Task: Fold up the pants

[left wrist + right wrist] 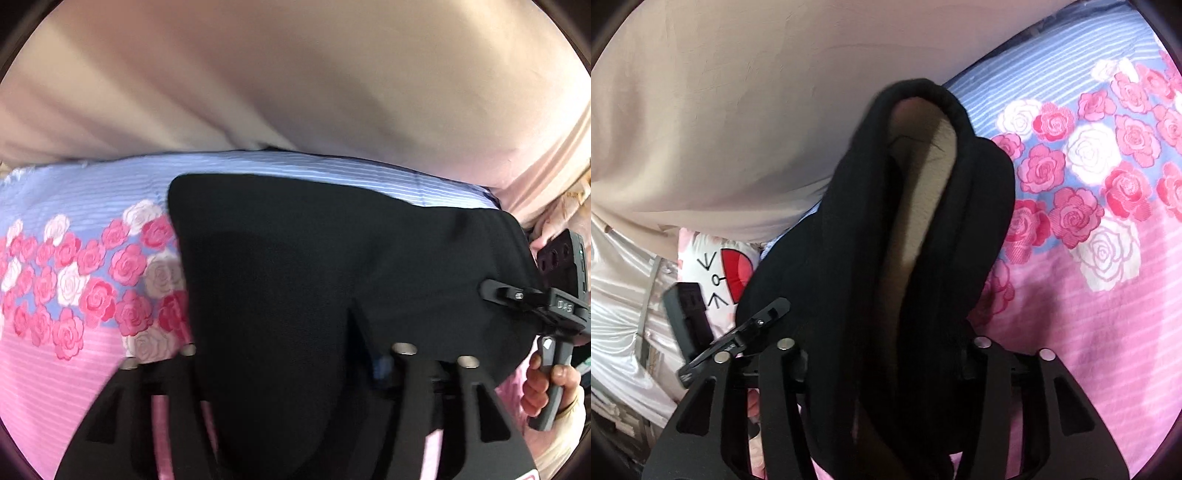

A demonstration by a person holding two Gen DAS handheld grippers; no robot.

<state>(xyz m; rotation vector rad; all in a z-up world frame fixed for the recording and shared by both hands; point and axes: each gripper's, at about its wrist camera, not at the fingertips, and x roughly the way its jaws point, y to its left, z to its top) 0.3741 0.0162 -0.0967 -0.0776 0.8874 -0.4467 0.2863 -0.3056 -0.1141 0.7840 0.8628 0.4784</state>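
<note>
Pants (332, 266) of black cloth fill the middle of both views, held up off a bedsheet (62, 373) printed with pink and white roses over blue and pink stripes. In the left wrist view the cloth hangs as a broad flat panel, its upper edge running across the blue-striped part of the sheet, and its lower part drapes down between the fingers of the left gripper (291, 354). The tips of that gripper are buried in the fabric, so the jaws read as clenched on the pants, though the contact itself is hidden.

At the right edge of the same view the right gripper (513, 295) reaches into the side of the panel, with a hand (546, 387) wrapped around its grey handle.

In the right wrist view the pants (849, 240) bunch into thick vertical folds with a rolled hem arching at the top, and a beige lining or gap shows through the loop. The folds drop between the right gripper's (886, 347) fingers, which appear closed on the bunch; the tips are covered.

The left gripper (753, 321) shows at lower left, touching the edge of the cloth. Beyond it lies a pillow (720, 273) with a red and black cartoon print. A beige garment (295, 74) fills the top of both views.
</note>
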